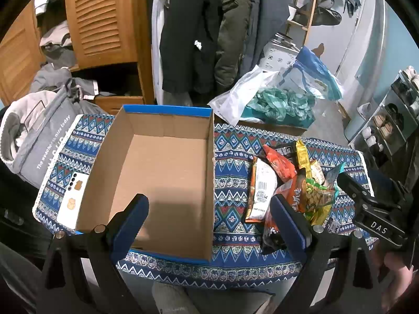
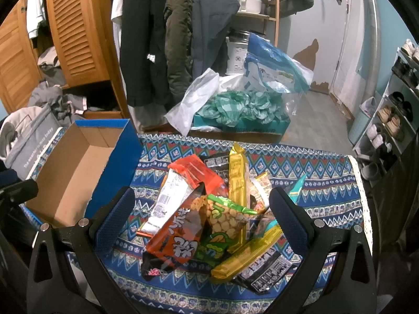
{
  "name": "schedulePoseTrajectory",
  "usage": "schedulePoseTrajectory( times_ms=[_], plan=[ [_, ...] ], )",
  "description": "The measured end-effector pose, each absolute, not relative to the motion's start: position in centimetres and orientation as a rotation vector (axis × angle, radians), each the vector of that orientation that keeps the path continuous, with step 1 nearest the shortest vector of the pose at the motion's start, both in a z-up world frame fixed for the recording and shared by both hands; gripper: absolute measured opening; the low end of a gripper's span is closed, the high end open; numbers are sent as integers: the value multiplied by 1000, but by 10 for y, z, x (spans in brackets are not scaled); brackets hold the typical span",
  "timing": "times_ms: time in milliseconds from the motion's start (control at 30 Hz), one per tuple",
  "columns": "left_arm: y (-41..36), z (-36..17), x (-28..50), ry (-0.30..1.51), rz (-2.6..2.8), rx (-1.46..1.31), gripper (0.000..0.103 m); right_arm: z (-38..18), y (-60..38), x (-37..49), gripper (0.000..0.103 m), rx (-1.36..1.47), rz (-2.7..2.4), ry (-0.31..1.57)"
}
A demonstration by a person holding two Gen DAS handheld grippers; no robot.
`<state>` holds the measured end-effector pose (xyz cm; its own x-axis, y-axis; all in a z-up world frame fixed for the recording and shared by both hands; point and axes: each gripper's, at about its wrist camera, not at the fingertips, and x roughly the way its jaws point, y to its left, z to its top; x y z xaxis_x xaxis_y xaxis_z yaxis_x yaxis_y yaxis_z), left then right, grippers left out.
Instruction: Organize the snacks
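Snack pile (image 2: 209,209) beside box (image 1: 162,172) (nothing inside); both grippers' jaws apart.

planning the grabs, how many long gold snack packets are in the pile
2: one gold packet stands upright at the pile's back, the other lies slanted along its front right edge. More may be hidden under the other packets.

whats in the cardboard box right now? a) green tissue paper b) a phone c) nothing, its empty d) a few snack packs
C: the left wrist view looks straight into the cardboard box and shows only its bare brown floor, while the snack packs lie in a heap on the patterned tablecloth beside it.
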<state>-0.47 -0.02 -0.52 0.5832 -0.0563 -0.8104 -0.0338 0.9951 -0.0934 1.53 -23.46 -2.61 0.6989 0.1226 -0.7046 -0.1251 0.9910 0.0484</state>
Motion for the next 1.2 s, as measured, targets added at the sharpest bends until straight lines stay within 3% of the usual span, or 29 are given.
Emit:
schedulePoseTrajectory(
  times_ms=[1200],
  plan=[
    [-3,-11,-8,954,-3,-92,95,-24,-235,16,100,3,139,792]
  ],
)
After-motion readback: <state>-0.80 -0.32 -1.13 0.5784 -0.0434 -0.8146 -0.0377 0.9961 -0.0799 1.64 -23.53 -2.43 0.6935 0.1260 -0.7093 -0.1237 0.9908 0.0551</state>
